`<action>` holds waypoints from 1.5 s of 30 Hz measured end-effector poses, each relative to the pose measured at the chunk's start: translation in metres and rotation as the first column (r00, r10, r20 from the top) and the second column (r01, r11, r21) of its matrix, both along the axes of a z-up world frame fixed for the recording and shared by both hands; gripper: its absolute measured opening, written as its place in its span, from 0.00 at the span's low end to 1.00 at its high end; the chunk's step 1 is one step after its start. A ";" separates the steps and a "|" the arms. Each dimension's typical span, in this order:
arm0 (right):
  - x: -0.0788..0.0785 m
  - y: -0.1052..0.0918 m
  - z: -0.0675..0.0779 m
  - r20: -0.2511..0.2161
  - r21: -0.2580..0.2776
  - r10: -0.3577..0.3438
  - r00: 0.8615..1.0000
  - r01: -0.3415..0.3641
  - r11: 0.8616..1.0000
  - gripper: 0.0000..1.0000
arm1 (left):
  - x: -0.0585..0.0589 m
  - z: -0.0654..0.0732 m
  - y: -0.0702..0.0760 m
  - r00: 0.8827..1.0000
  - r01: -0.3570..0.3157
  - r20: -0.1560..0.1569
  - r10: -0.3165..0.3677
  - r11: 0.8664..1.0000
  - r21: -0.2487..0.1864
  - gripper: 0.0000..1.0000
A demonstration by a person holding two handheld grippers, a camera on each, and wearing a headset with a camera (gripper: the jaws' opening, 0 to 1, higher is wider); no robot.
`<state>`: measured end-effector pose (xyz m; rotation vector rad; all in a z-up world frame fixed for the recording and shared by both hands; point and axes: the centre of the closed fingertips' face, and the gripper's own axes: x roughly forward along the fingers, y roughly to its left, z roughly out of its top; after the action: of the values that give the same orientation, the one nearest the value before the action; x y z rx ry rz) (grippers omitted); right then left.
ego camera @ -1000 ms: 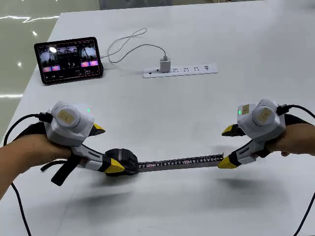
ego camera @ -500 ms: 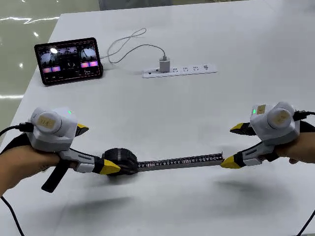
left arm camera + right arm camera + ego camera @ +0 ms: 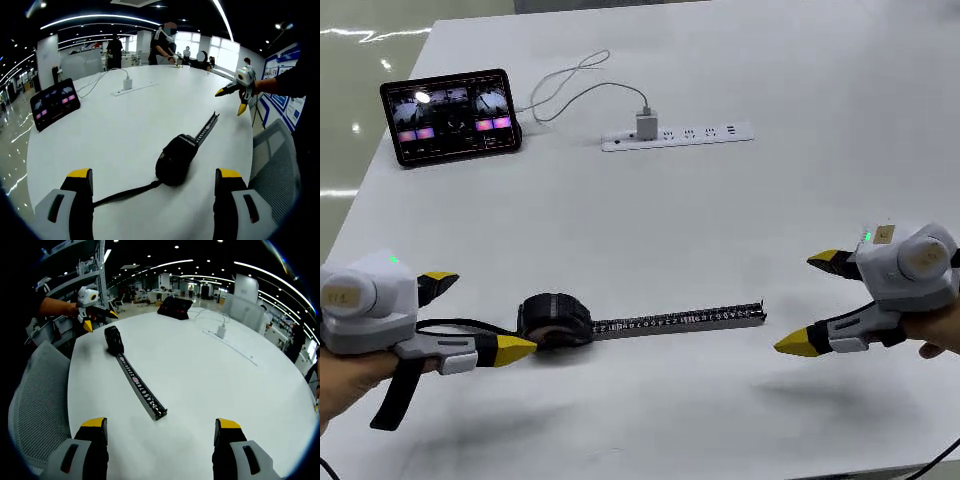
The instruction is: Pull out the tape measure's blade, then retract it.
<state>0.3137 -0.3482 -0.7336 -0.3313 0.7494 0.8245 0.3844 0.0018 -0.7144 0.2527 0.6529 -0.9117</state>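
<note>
Your tape measure [image 3: 556, 320] lies on the white table [image 3: 720, 200], near and to the left, its blade [image 3: 680, 320] drawn out flat toward the right. You hold the left gripper [image 3: 485, 312] low, just left of the case, its jaws apart and gripping nothing. Your right gripper [image 3: 801, 303] hangs right of the blade's end, clear of it, with its jaws spread wide and nothing between them

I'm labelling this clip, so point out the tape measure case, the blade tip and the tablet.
tape measure case [image 3: 555, 318], head view, top of the black housing.
blade tip [image 3: 758, 312], head view, the end hook.
tablet [image 3: 448, 115], head view, middle of the screen.
</note>
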 end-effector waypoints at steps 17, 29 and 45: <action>-0.033 -0.029 0.012 0.046 0.059 -0.083 0.995 0.080 0.995 0.99 | -0.026 -0.001 0.028 0.998 -0.057 0.015 0.057 0.998 -0.011 0.99; -0.053 -0.046 0.003 0.022 0.052 -0.127 0.992 0.126 0.991 0.99 | -0.039 -0.007 0.044 0.998 -0.060 -0.006 0.060 0.998 -0.006 0.99; -0.061 -0.055 0.008 0.021 0.050 -0.148 0.989 0.146 0.988 0.99 | -0.040 -0.001 0.046 0.998 -0.067 0.022 0.067 0.998 0.009 0.99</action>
<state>0.2529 -0.4030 -0.7260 -0.2394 0.7203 0.6970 0.3443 0.0481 -0.7150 0.2480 0.6421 -0.8406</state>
